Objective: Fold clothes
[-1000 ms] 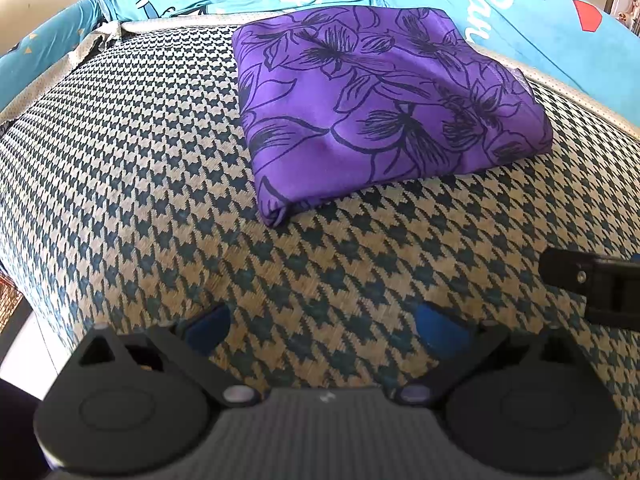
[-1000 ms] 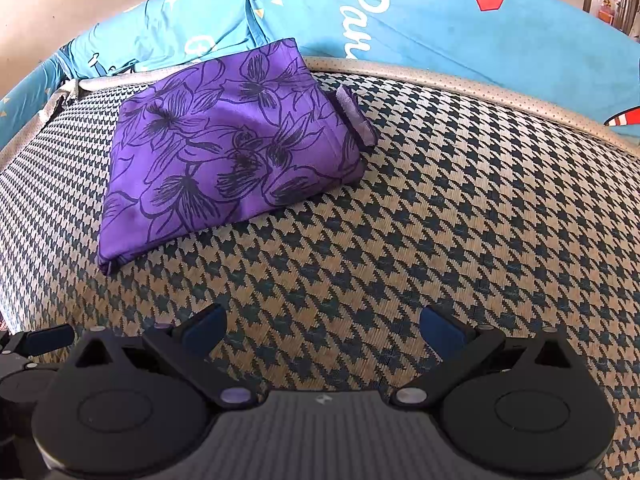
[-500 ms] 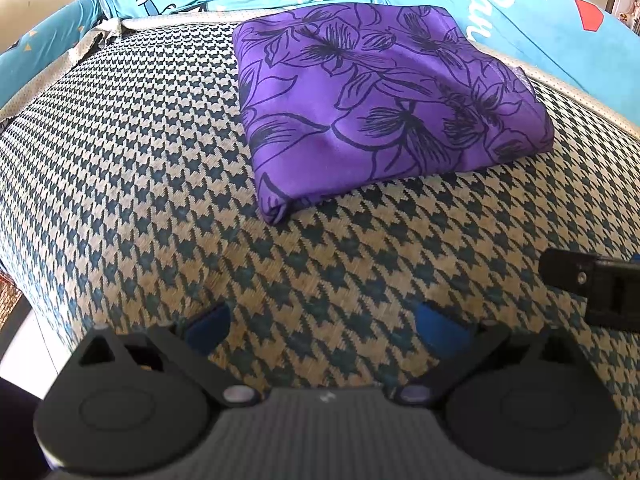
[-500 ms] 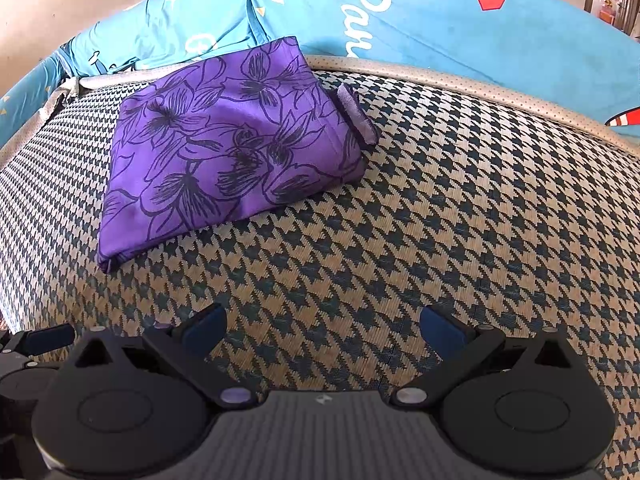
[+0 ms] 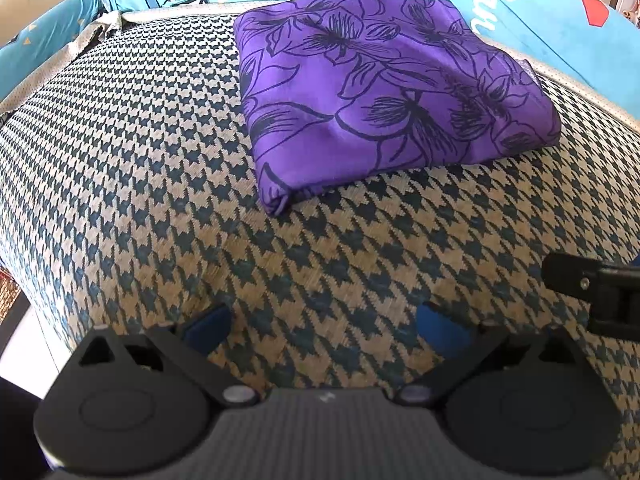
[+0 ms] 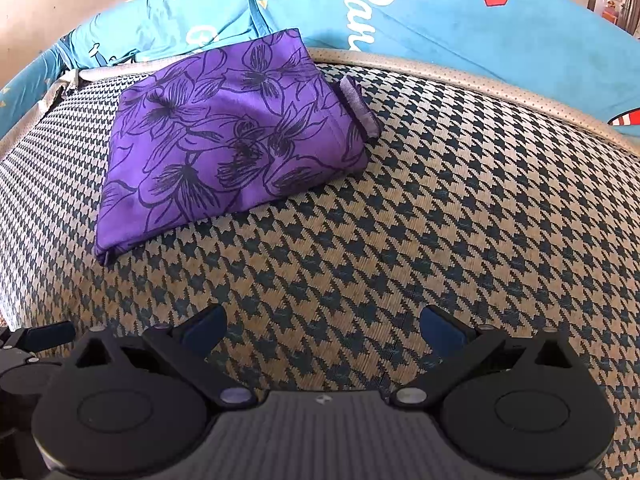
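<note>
A purple garment with black flower outlines (image 5: 384, 92) lies folded into a rough square on the houndstooth mat (image 5: 140, 152). In the right wrist view the same garment (image 6: 228, 140) sits at the upper left, a small hem tab sticking out at its right edge. My left gripper (image 5: 324, 324) is open, low over the mat, well short of the garment's near corner. My right gripper (image 6: 322, 326) is open too, nothing between its blue fingers, with the garment ahead and to the left.
Blue printed pillows (image 6: 440, 12) line the back of the mat. The mat's pale piped border (image 5: 168, 16) runs behind the garment. The mat drops off at the left edge (image 5: 24, 296). Each view catches part of the other gripper (image 5: 600, 292) at its side.
Almost nothing differs. Both views have crept slightly, so the garment sits marginally lower in the frames. Both grippers stay open and hold nothing.
</note>
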`<state>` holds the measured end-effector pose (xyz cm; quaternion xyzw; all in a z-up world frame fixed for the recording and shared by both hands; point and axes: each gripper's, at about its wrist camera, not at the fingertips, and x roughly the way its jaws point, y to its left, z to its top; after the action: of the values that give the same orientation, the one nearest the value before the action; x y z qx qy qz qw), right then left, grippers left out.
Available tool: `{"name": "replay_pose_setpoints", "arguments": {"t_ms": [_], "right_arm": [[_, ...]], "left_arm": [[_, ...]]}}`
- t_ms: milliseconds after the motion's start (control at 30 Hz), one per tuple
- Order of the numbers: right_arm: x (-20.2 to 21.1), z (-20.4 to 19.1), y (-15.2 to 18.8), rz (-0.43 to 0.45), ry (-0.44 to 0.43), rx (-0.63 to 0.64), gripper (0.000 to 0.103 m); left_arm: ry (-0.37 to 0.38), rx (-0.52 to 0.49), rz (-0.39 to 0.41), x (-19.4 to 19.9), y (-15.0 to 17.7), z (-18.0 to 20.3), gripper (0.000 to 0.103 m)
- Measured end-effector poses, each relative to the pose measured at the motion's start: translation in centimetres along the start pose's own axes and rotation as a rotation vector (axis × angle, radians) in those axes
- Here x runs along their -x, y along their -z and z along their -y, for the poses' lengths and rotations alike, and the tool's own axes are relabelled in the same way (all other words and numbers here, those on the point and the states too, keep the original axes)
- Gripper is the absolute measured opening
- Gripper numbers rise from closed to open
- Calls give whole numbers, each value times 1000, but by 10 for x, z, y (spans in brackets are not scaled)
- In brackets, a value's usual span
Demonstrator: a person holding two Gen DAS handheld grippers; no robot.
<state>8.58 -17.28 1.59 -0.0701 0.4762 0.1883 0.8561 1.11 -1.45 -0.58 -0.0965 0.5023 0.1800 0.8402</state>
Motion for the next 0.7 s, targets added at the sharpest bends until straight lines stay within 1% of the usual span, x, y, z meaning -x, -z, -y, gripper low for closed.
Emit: {"name": "replay_pose_setpoints", "arguments": {"t_ms": [700], "right_arm": [[-25, -1, -2, -73, 25, -16, 103]], "left_arm": [[6, -7, 22, -4, 4, -2, 103]]}}
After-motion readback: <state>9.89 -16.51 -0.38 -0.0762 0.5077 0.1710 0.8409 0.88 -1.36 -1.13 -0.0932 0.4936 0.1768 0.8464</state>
